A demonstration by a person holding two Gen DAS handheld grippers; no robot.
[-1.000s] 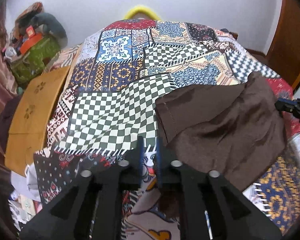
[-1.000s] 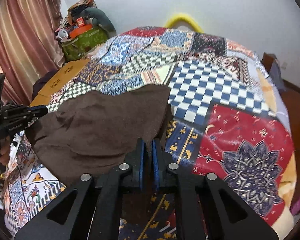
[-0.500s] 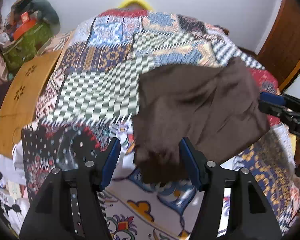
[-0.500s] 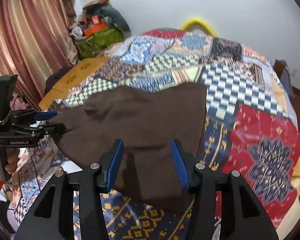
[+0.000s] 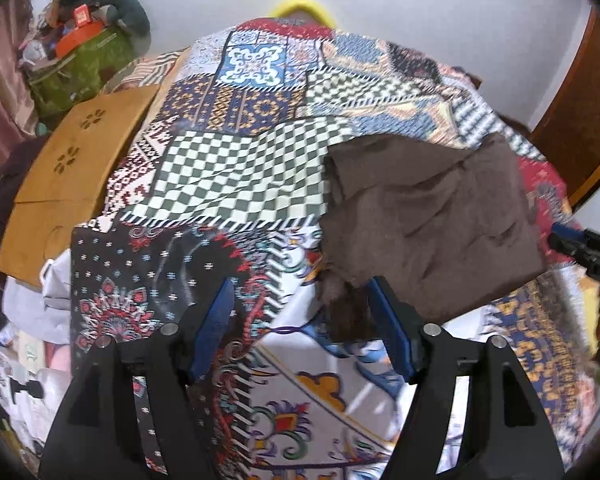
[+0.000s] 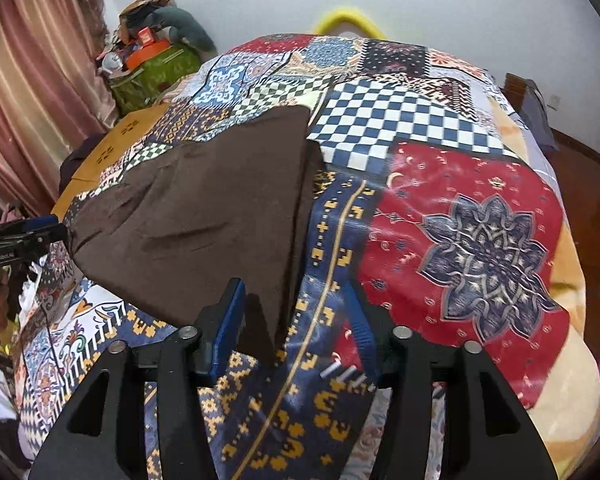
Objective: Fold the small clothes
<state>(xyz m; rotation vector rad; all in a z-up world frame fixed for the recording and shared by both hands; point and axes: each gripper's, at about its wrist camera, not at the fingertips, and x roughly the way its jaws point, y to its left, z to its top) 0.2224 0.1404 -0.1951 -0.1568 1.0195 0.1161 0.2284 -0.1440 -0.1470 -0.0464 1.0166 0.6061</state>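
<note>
Both tongs stand wide open with nothing between their blue pads. Our left gripper [image 5: 304,320] hangs just short of the near left corner of the dark brown folded cloth garment [image 5: 428,220], which lies flat on the multicoloured patchwork bedspread [image 5: 236,168]; a dangling bit of the brown fabric sits close to its right pad. Our right gripper [image 6: 296,320] hovers at the garment's [image 6: 204,216] near right corner, the cloth's point reaching down between the fingers without being pinched.

From the left wrist we see the right tool's black tip at the far edge, plus an orange-brown wooden board [image 5: 68,176] beside the bed. Only the right wrist view shows the pink curtain [image 6: 28,80] and the red floral quilt panel [image 6: 472,240]. A green bag [image 6: 152,72] with an orange lid appears in both.
</note>
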